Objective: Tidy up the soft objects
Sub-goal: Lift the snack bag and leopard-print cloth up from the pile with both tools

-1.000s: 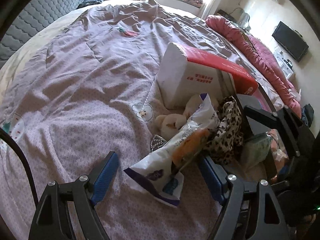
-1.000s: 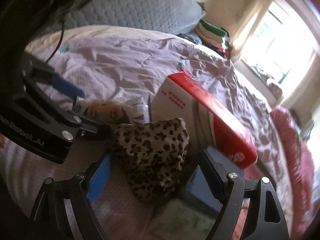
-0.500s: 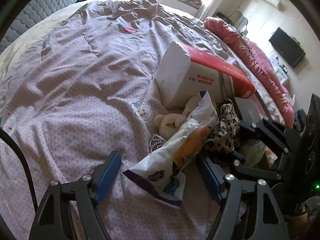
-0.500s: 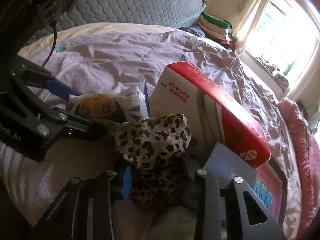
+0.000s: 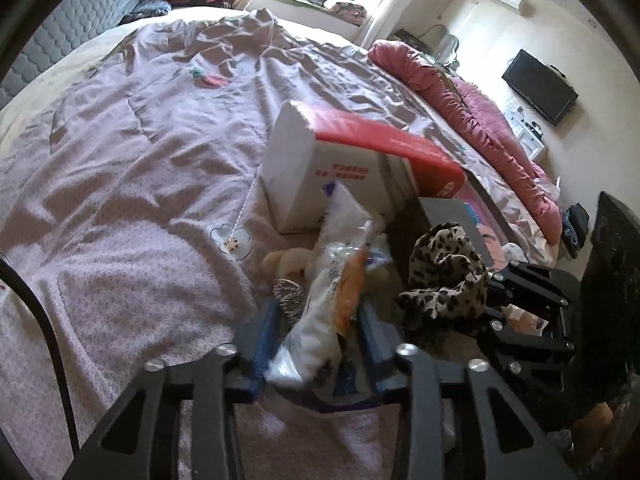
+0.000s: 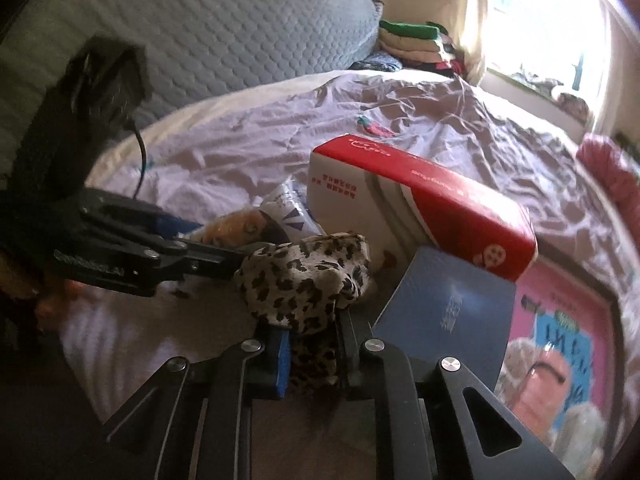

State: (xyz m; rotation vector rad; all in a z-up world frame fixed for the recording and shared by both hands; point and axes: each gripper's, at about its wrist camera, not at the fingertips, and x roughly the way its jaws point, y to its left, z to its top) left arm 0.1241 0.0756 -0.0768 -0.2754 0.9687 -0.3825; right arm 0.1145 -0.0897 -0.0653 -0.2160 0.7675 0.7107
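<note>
- While both grippers are working over the wrinkled lilac bedspread [image 5: 120, 184], the left gripper [image 5: 316, 344] is squeezing the crinkly white snack bag [image 5: 332, 300] between its blue pads [image 5: 264, 340]; its jaws have just been closing, with the bag between them.
- Printed in orange and purple, the bag is standing up out of the left gripper toward the red-and-white carton [image 5: 340, 168].
- Closed tight, the right gripper [image 6: 312, 356] is gripping the leopard-print cloth [image 6: 308, 276], whose bunched top is spilling over the fingertips while its lower part is sitting between the pads.
- From the left wrist view, the same cloth [image 5: 444, 272] is hanging in a crumpled ball off the end of the right gripper's black fingers [image 5: 520, 300], just right of the snack bag.
- From the right wrist view, the left gripper [image 6: 224, 248] is reaching in from the left, its tip touching or nearly touching the cloth; which one cannot be told.
- Lying behind the snack bag, a cream plush toy [image 5: 288, 260] is resting on the bedspread, partly hidden.
- Leaning against the carton's near end, a blue-grey booklet [image 6: 444, 300] is overlapping a pink picture board [image 6: 560, 344].
- Along the far edge of the bed, a rolled pink quilt [image 5: 480, 120] is lying, well apart from both grippers.
- Folded clothes [image 6: 412, 40] are sitting stacked beside the grey quilted headboard [image 6: 240, 28].
</note>
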